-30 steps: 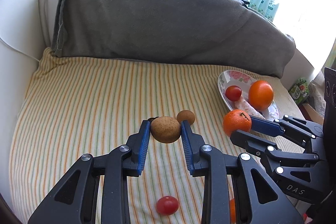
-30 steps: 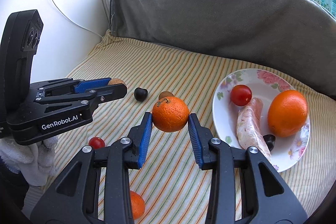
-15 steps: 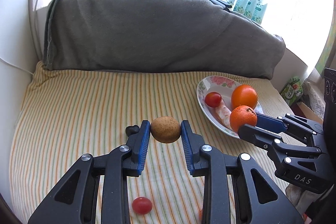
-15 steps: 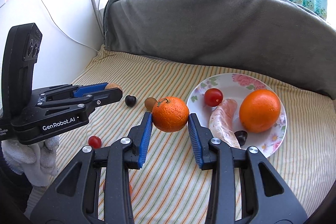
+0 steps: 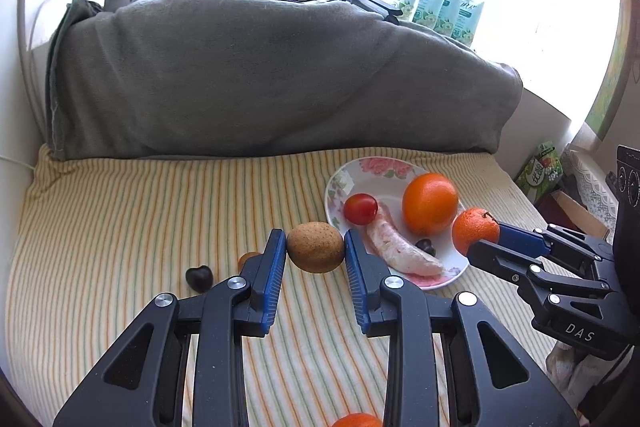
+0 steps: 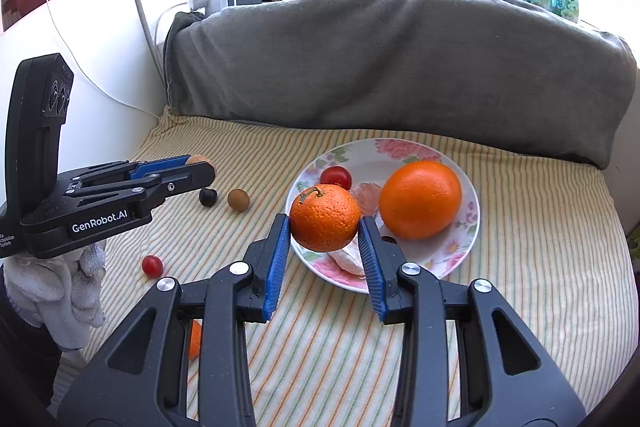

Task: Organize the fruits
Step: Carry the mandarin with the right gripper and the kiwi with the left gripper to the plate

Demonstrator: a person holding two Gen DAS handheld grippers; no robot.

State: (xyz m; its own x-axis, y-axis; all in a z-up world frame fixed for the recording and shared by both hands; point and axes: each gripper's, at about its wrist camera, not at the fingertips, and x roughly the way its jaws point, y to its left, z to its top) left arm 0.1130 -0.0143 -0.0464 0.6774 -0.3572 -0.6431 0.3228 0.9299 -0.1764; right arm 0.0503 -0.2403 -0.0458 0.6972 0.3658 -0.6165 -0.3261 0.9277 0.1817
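Your left hand-held gripper (image 5: 316,253) is closed on a brown kiwi (image 5: 315,247), pinched between the blue pads and held above the striped cloth (image 5: 120,227), just left of the plate (image 5: 340,183).

Your right hand-held gripper (image 6: 324,229) is clamped on a mandarin (image 6: 325,218), stem up, and you hold it over the plate's (image 6: 468,227) near-left rim.

On the plate you have a large orange (image 6: 420,199) at the right, a cherry tomato (image 6: 337,177) at the far left, a peeled pale fruit (image 5: 396,247) across the middle and a small dark fruit (image 5: 426,247) beside it.

Left of the plate, a small brown fruit (image 6: 238,199) and a dark cherry (image 6: 208,197) lie side by side on the cloth. Another cherry tomato (image 6: 152,265) sits well left of the plate and nearer to you, and an orange fruit (image 6: 195,339) shows partly behind your right gripper's frame.

Behind the plate a grey blanket (image 6: 400,67) runs along the back.
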